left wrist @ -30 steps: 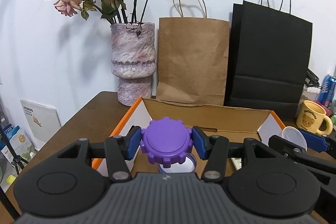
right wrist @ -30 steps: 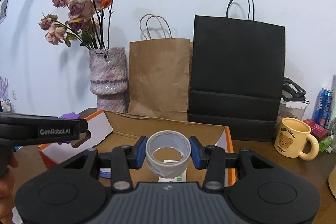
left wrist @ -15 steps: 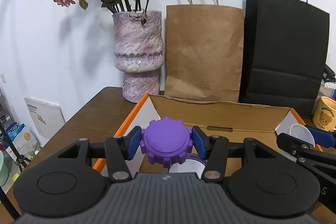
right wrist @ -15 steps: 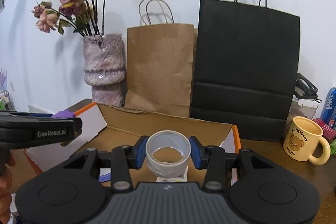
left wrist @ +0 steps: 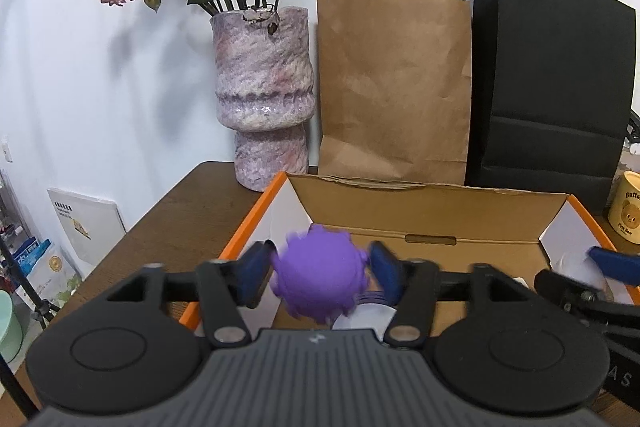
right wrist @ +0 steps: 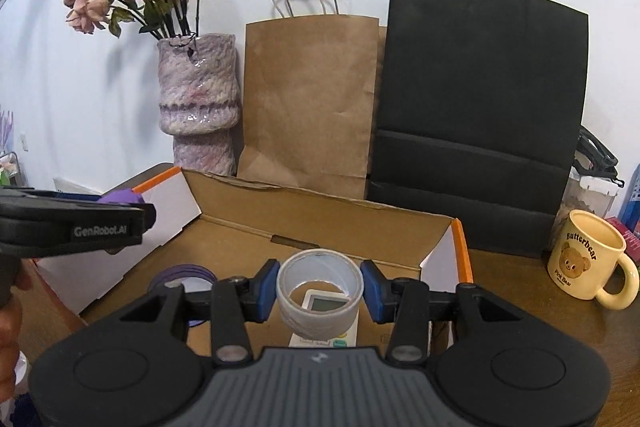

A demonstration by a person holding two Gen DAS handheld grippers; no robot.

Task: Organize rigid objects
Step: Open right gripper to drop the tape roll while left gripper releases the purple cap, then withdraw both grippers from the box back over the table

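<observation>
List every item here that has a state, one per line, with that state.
Left gripper: jaws opening, pads clear of the purple gear-shaped cap, which is blurred between them.
Right gripper: jaws opening, tape roll between them, its hole facing forward.
Cardboard box: open, flaps up.
Butterbear mug: upright, outside the box.
Vase: upright, holding dried roses.
Brown paper bag: standing.
Black paper bag: standing.
</observation>
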